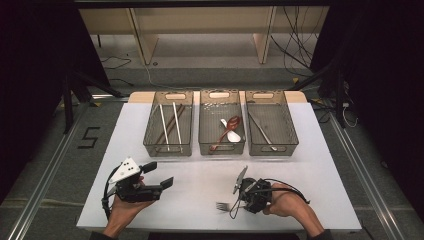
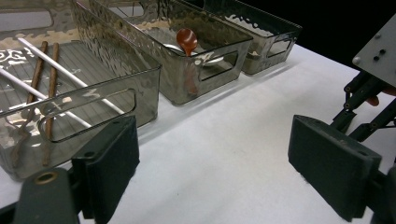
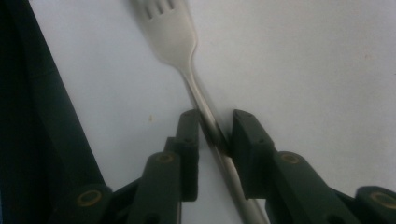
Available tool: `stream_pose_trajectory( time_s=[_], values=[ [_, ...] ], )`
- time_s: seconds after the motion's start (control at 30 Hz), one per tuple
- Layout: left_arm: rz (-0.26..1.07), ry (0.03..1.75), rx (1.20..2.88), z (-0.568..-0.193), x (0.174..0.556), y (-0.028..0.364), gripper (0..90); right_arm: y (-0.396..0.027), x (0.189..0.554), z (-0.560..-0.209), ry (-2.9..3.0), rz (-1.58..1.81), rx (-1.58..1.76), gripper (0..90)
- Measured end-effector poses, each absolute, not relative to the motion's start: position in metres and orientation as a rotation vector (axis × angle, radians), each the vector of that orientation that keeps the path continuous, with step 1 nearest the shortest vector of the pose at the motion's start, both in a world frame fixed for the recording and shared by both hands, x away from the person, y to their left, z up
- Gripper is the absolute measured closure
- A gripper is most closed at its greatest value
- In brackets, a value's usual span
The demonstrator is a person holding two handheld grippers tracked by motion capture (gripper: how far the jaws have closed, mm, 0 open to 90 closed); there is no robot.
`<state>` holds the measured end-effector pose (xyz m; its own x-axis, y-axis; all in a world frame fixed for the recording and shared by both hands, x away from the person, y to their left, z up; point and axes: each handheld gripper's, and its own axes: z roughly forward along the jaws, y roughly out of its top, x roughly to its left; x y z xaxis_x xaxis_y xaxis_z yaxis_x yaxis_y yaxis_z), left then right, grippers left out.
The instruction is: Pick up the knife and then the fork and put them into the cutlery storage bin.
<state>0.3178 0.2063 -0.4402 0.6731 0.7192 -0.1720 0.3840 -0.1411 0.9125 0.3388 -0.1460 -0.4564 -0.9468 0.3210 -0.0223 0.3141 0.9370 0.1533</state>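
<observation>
Left hand-held gripper (image 1: 159, 175) hovering over tabletop (image 1: 200, 175) at front left, jaws standing wide apart, holding nothing. Three clear bins sitting across rear: left bin (image 1: 168, 145) containing chopsticks (image 1: 164, 125), middle bin (image 1: 221, 145) containing spoons (image 1: 231, 127), right bin (image 1: 272, 145) containing single utensil, type unclear. Fork (image 3: 175, 32) lying on tabletop at front centre-right, tines pointing left. Right hand-held gripper (image 3: 215, 128) straddling fork handle, jaws narrowed around it; left pad touching handle, firm grip not confirmable.

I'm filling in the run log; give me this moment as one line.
right gripper: fingers around fork handle, fork on table | left gripper: open, holds nothing | bins: chopsticks, spoons, one utensil
</observation>
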Motion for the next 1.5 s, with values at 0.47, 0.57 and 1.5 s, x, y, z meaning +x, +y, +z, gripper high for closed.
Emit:
stream_pose_trajectory(
  time_s=[0.47,0.57,1.5],
  values=[
    [0.370,0.885,1.761,-0.440,0.318,0.206,16.0,-0.139,0.338,-0.456,3.064,0.182,0.442,84.5],
    [0.372,0.885,1.760,-0.440,0.318,0.206,16.0,-0.139,0.337,-0.456,3.063,0.179,0.438,84.7],
    [0.379,0.888,1.747,-0.440,0.318,0.207,15.9,-0.185,0.374,-0.396,2.869,0.623,0.783,84.8]
  ],
)
